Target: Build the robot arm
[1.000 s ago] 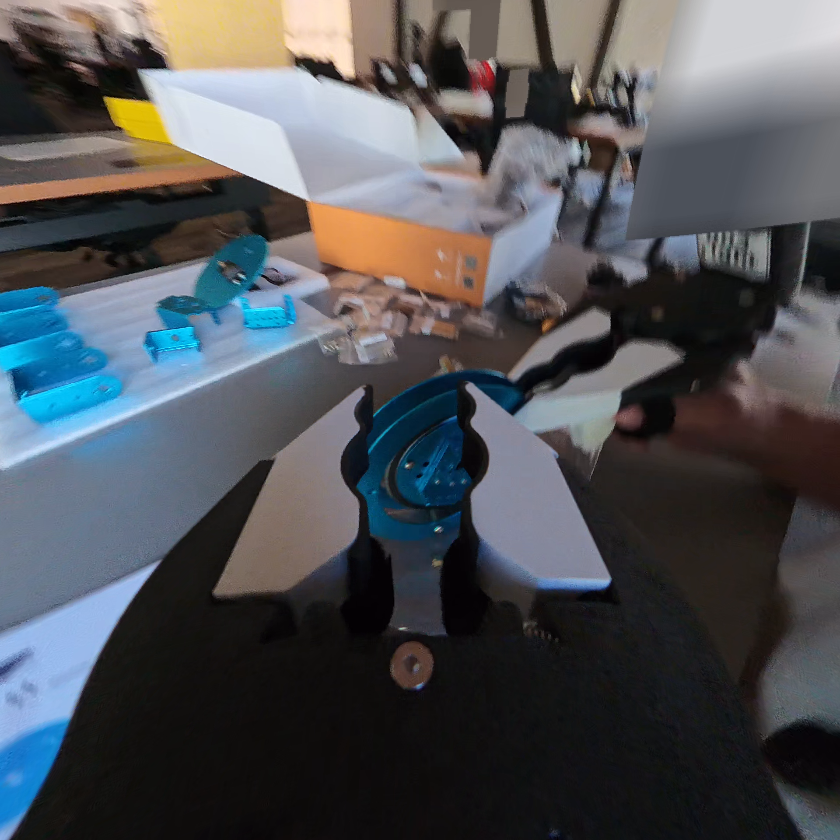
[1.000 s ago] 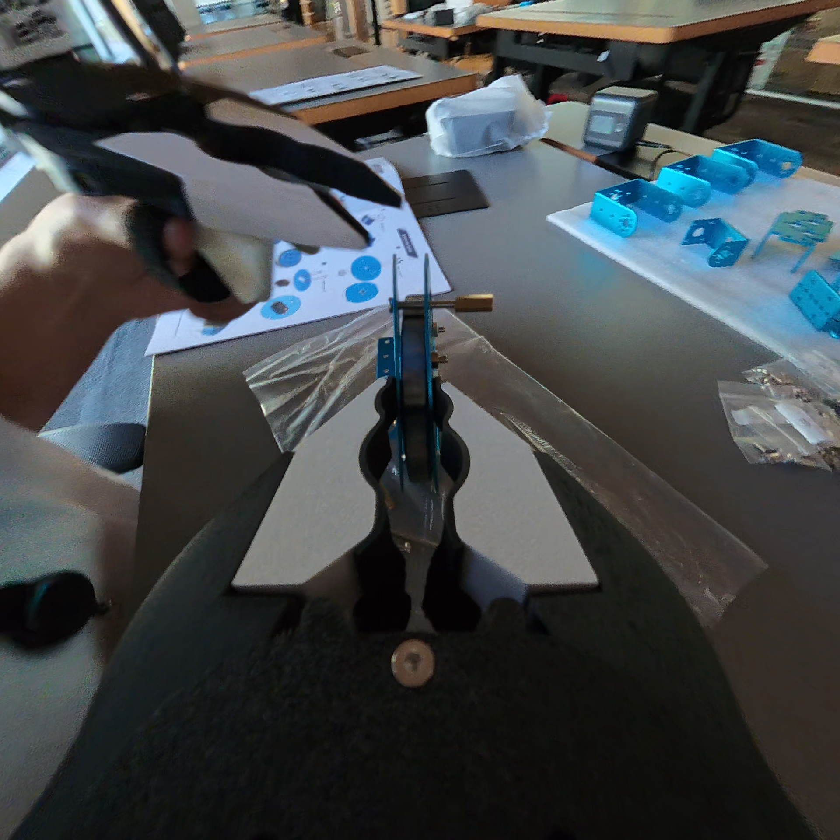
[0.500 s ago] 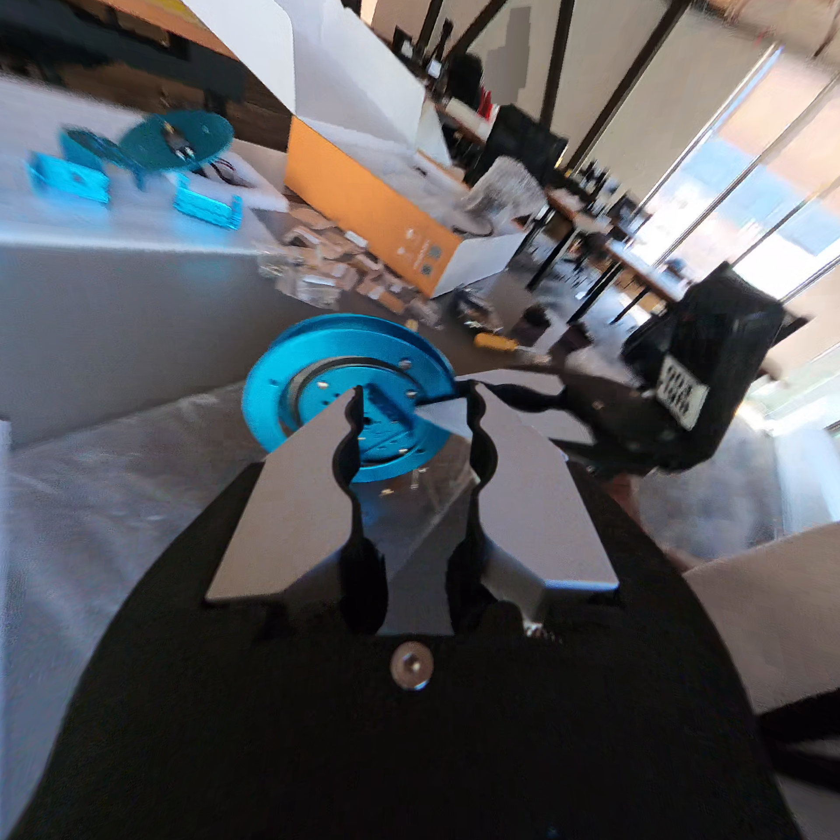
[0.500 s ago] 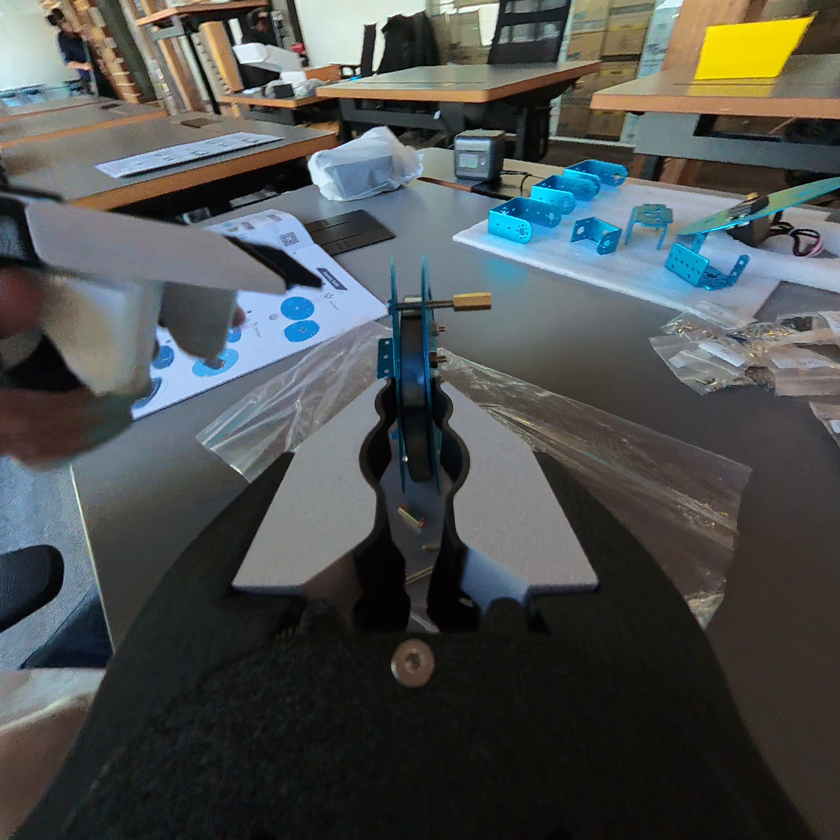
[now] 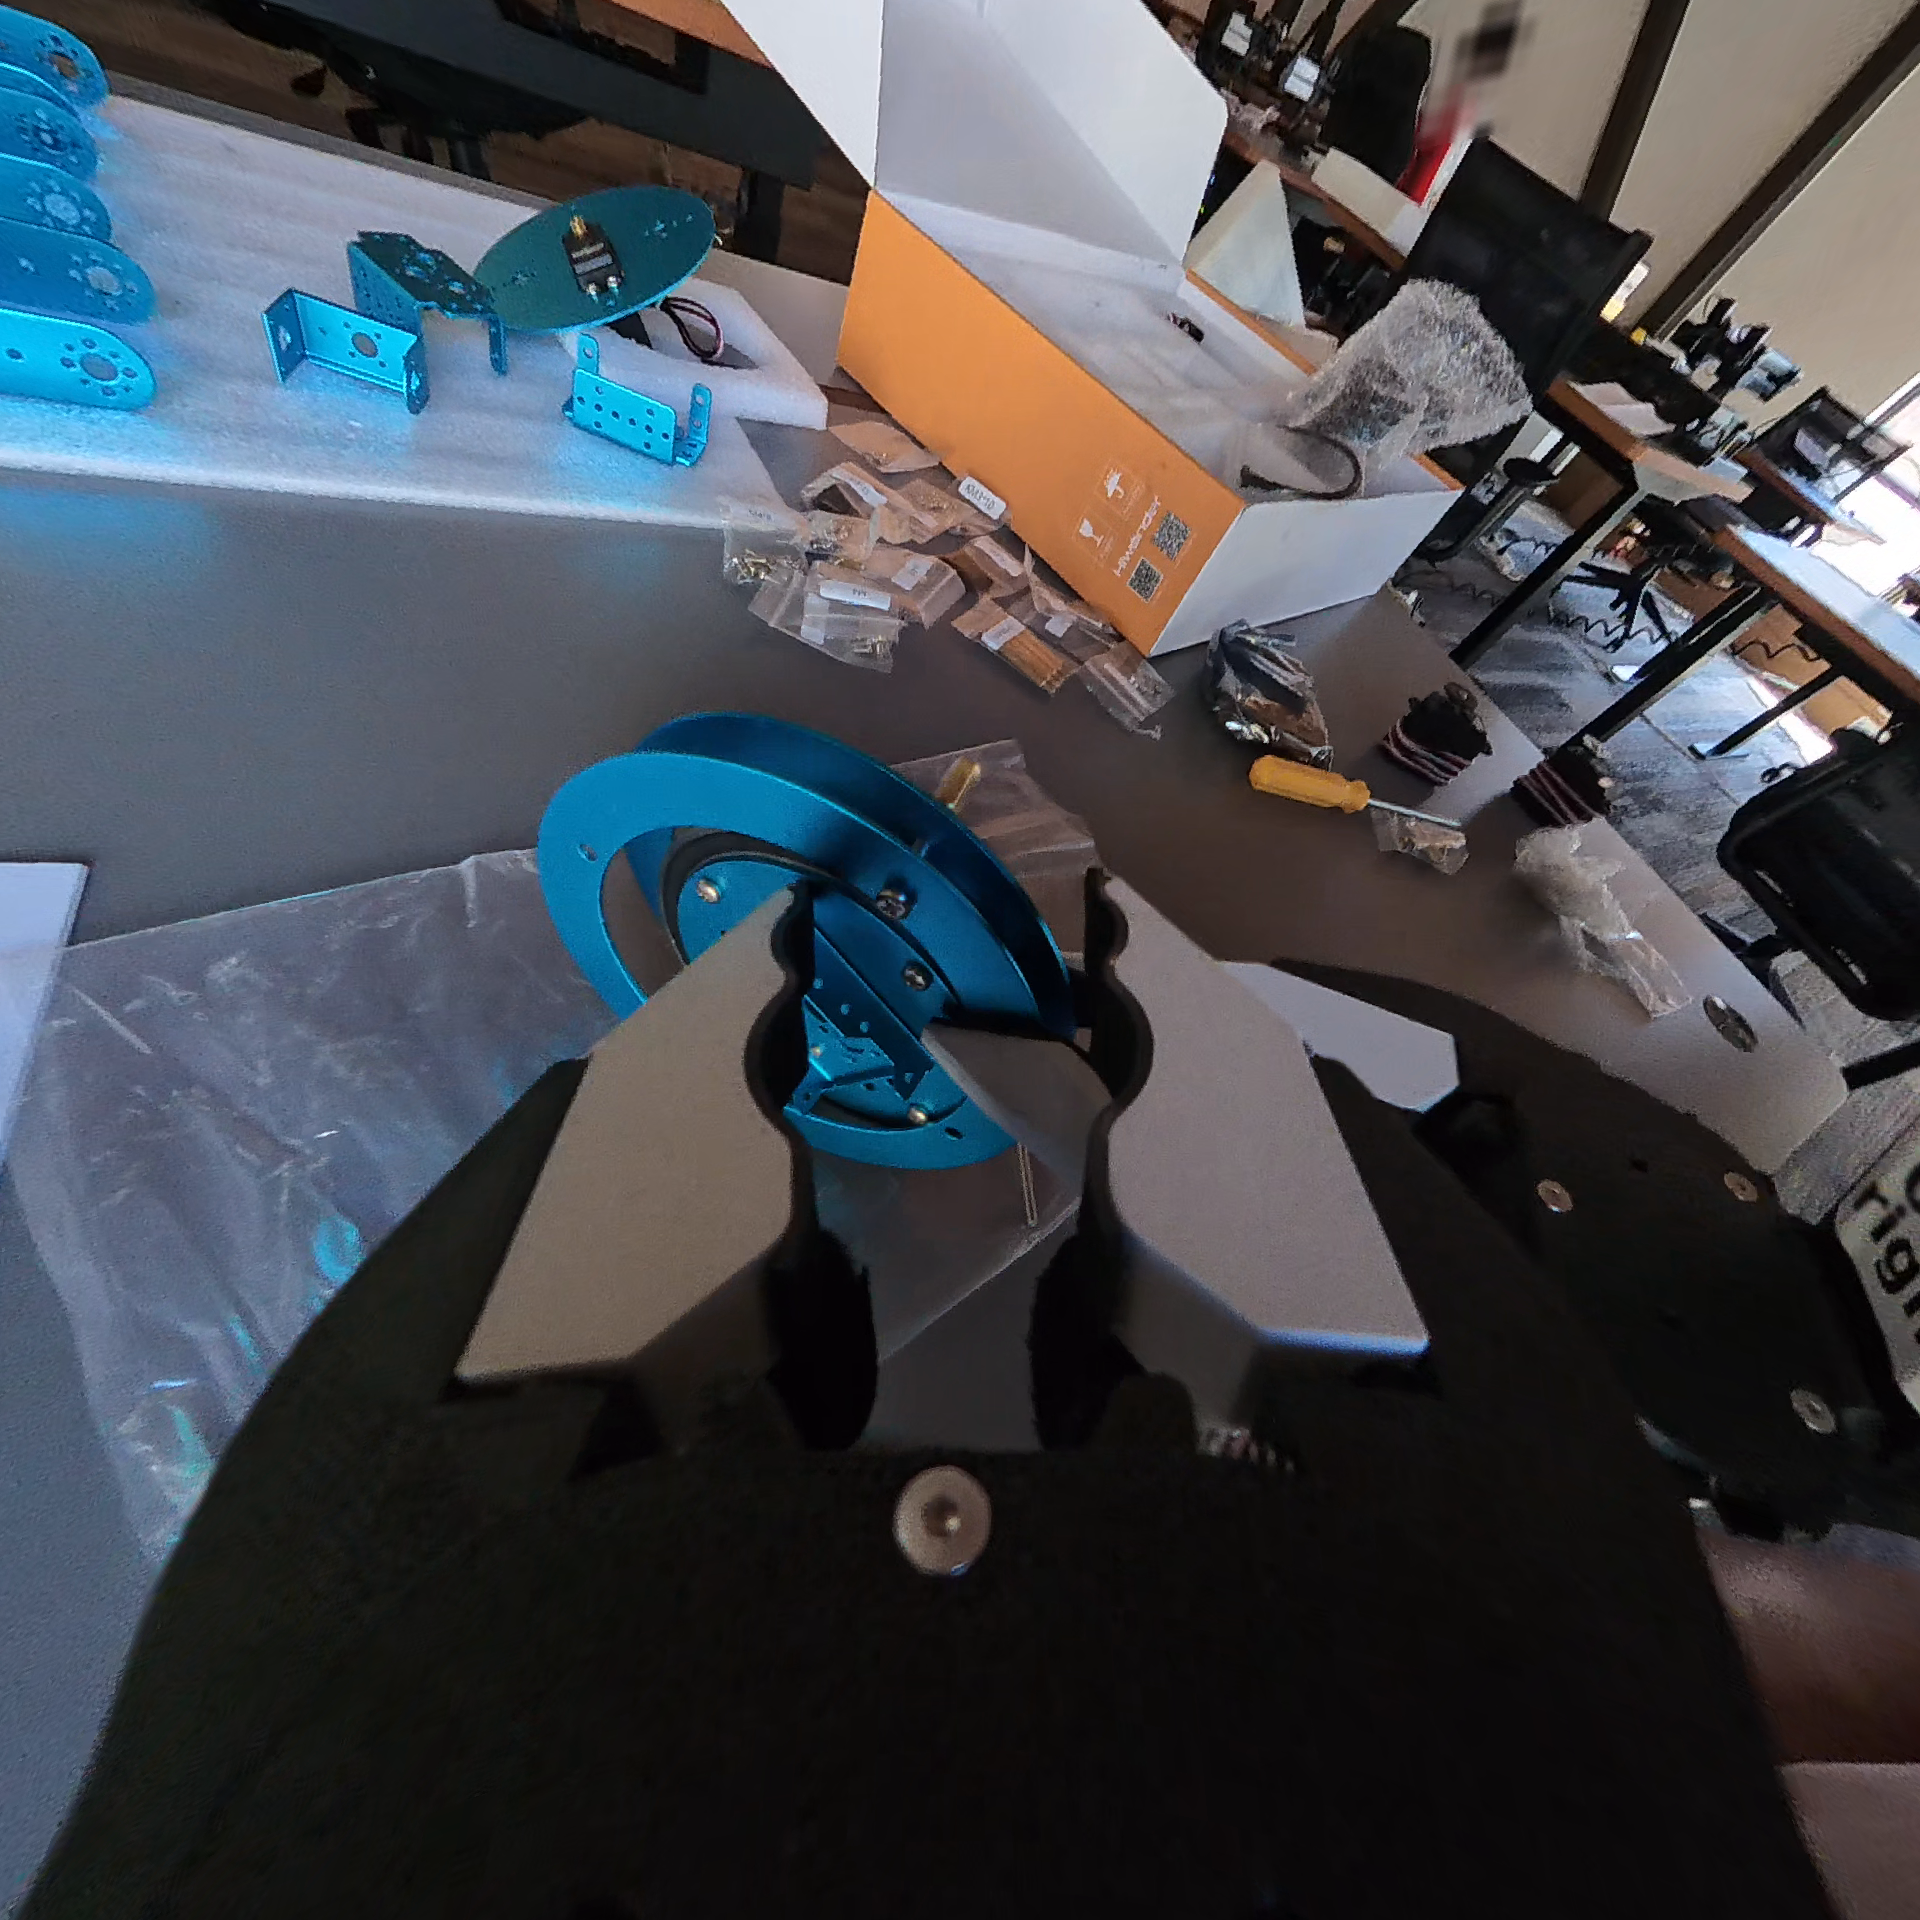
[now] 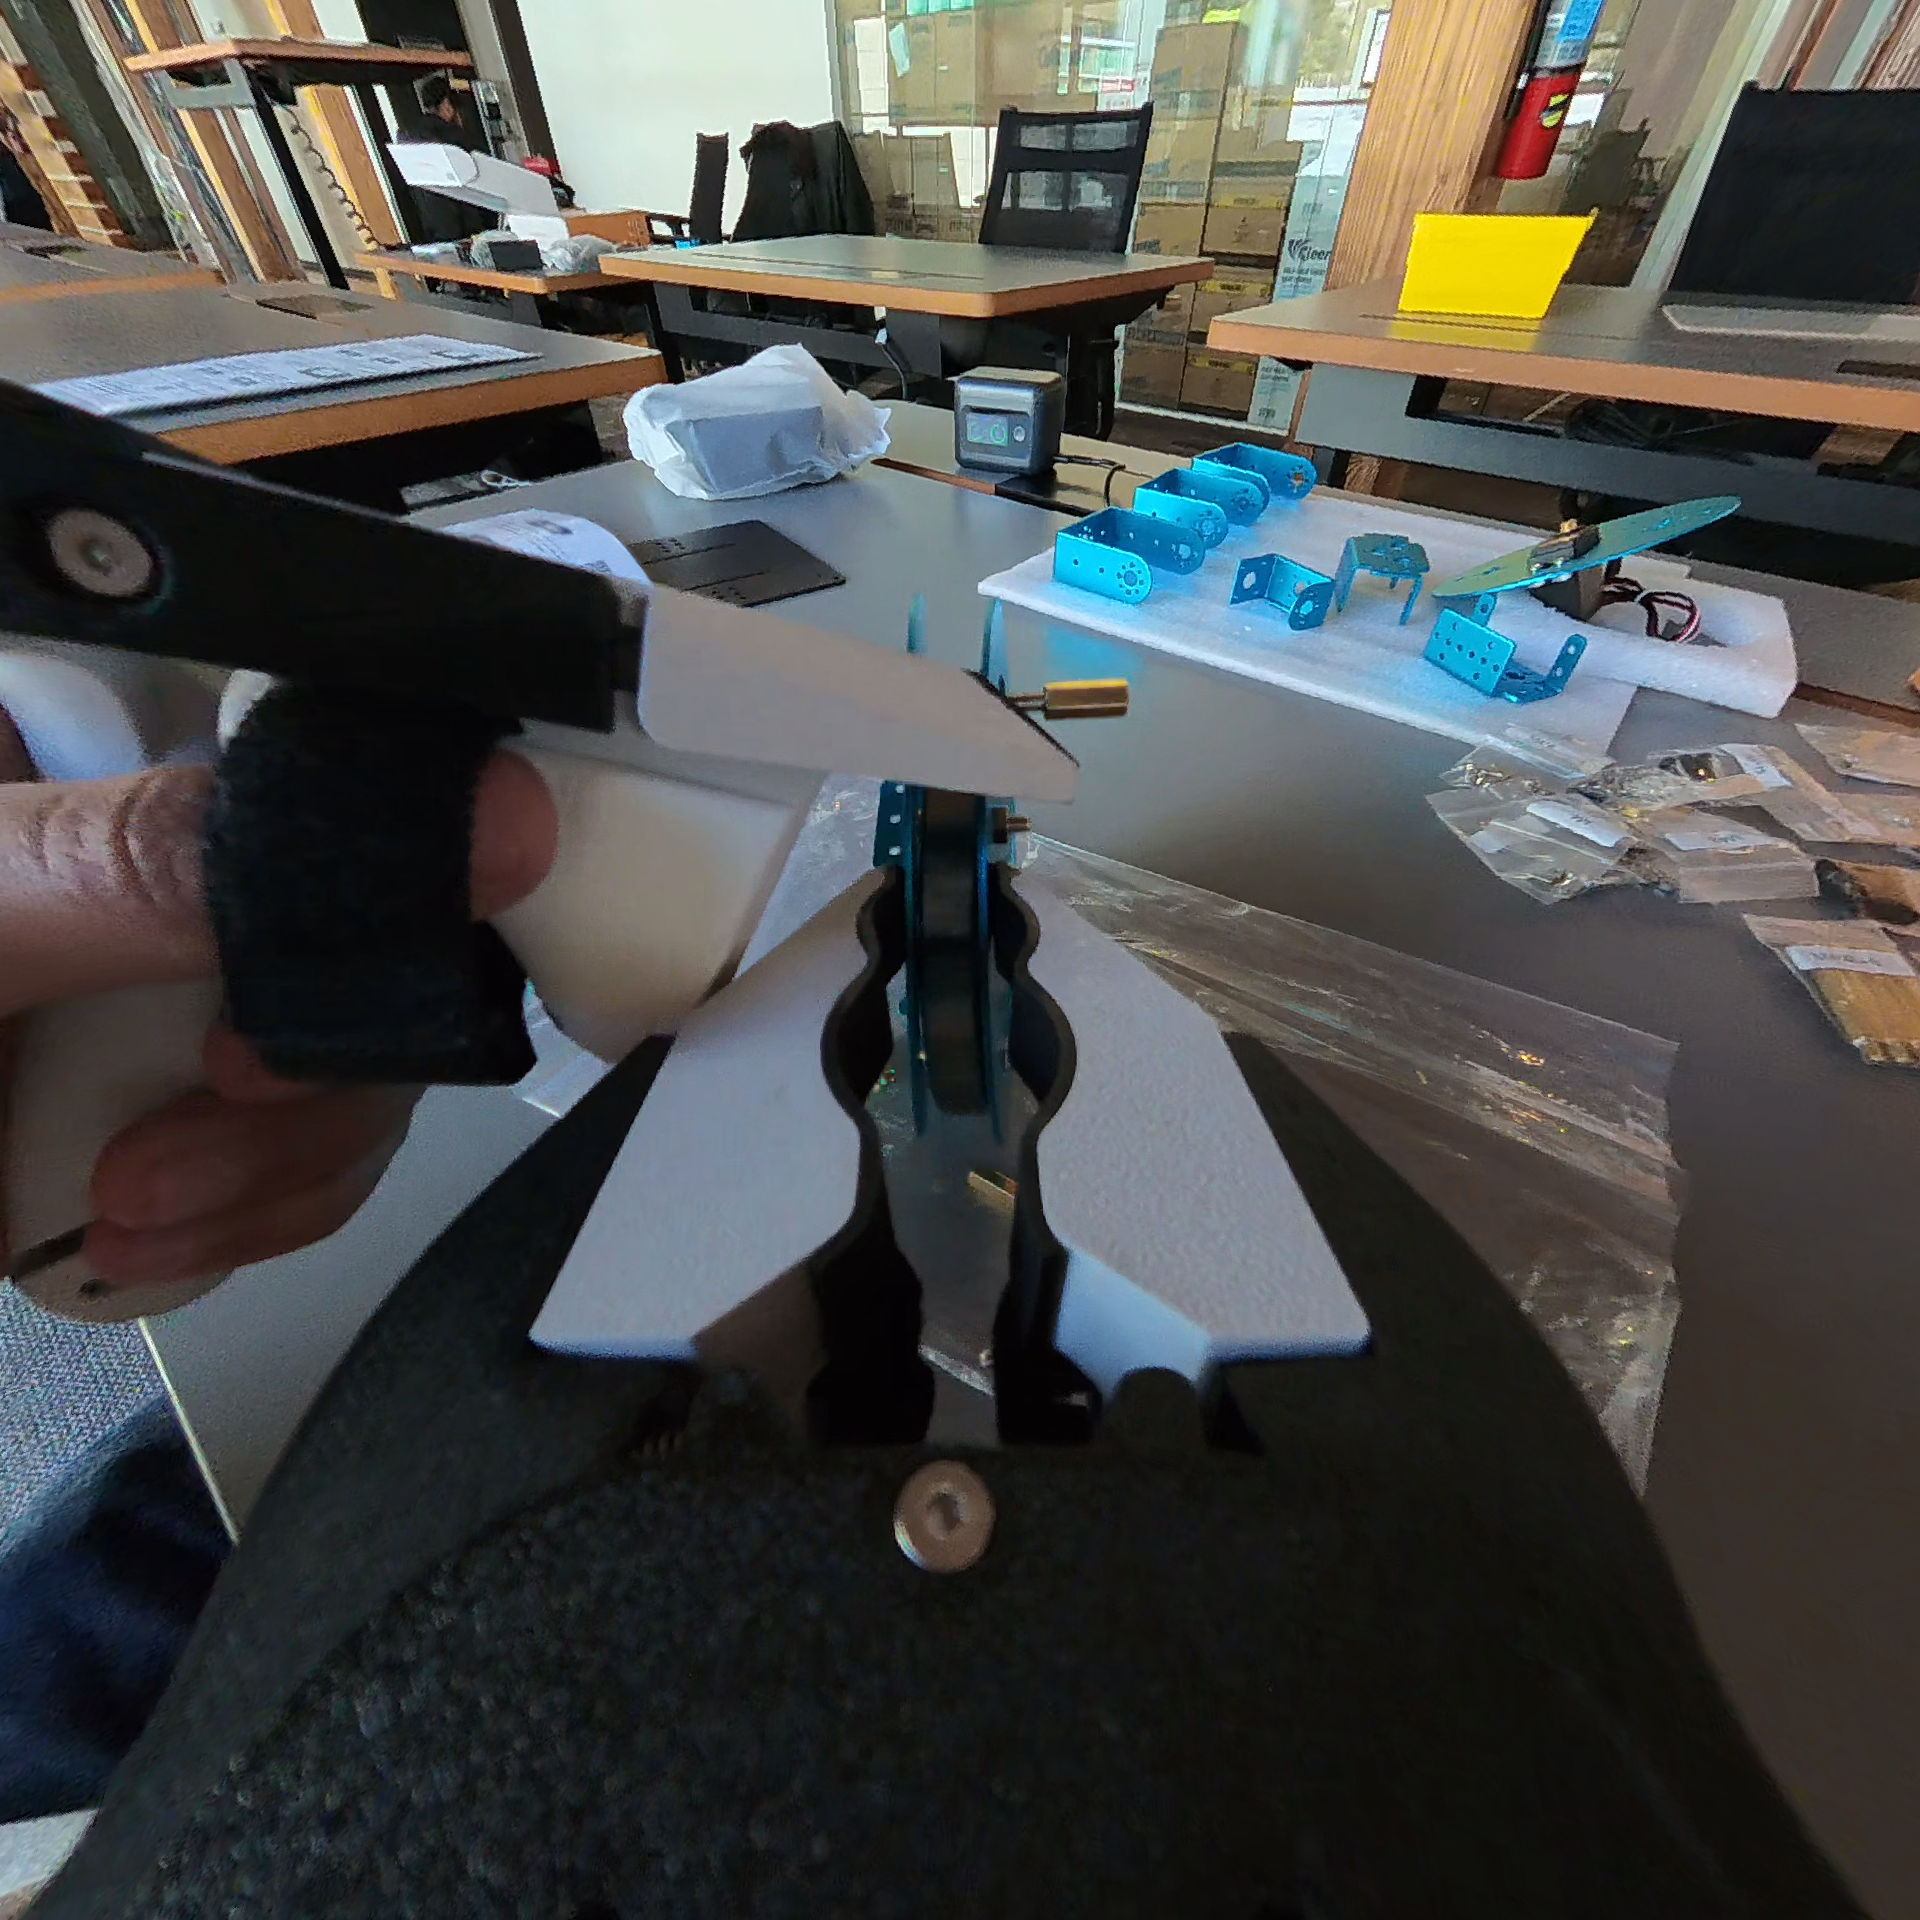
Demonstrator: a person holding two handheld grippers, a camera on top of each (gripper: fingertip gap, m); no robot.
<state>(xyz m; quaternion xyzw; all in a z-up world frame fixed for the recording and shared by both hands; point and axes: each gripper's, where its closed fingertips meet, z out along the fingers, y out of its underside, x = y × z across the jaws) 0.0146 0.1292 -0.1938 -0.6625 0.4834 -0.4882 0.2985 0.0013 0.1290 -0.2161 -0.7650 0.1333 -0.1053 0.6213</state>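
Right wrist view: the right gripper [image 6: 951, 997] is clenched edge-on around a blue double-disc wheel [image 6: 948, 935], held upright above a clear plastic bag [image 6: 1403, 1049] on the grey table [image 6: 1299, 769]. A brass standoff [image 6: 1086, 698] juts from the wheel's far side. The left gripper [image 5: 940, 997], jaws apart, sits close around the wheel's face, seemingly not gripping. A nudge from it could twist the wheel out of the narrow grip. The orange-and-white box [image 5: 1039, 436] stands open, contents unclear; small bags of hardware [image 5: 883, 582] lie beside it.
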